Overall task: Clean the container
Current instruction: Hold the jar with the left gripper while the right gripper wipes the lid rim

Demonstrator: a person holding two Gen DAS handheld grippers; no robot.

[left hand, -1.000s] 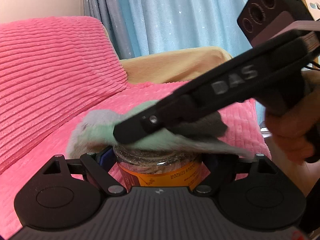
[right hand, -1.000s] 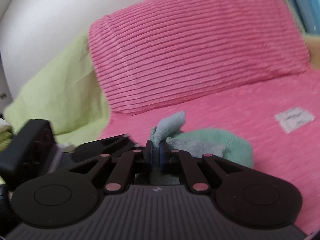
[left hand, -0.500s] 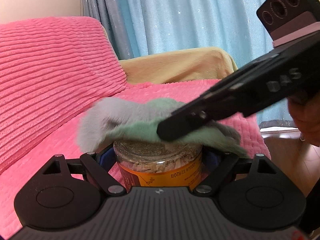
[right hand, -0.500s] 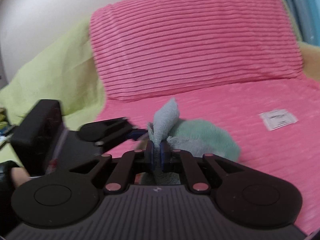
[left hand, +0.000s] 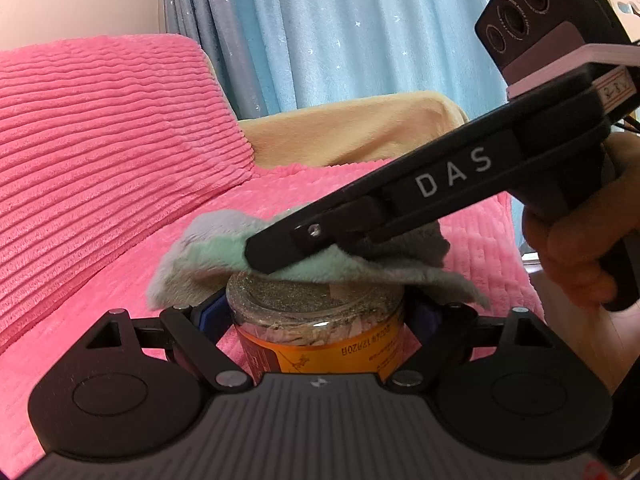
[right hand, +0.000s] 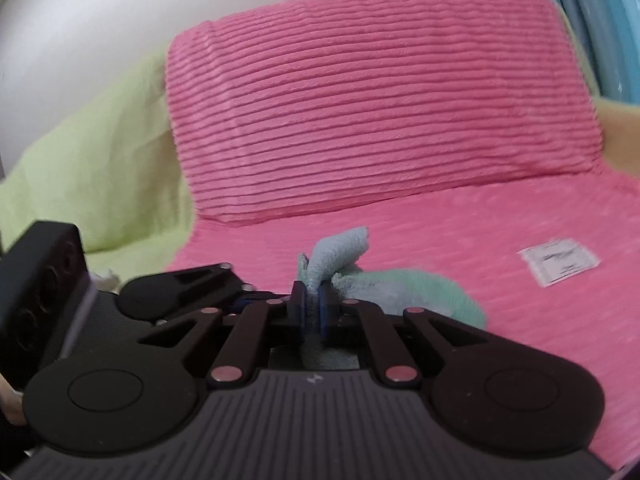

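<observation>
The container (left hand: 318, 330), a clear jar with an orange label, stands upright over the pink ribbed cushion (left hand: 100, 160) and is clamped between the fingers of the left gripper (left hand: 318, 312), one blue pad pressed to each side of its wall. A green-and-grey cloth (left hand: 280, 258) lies draped across the top of the container, overhanging it on both sides. The right gripper (right hand: 313, 304) comes in from the side of the container away from the cushion's back, tilted down so that its tip presses the cloth onto the container's top. Its fingers are closed together on a raised fold of the cloth (right hand: 340, 258). A hand (left hand: 576, 248) holds the right gripper's handle. A white paper label (right hand: 558, 261) lies flat on the cushion seat, well apart from the container
</observation>
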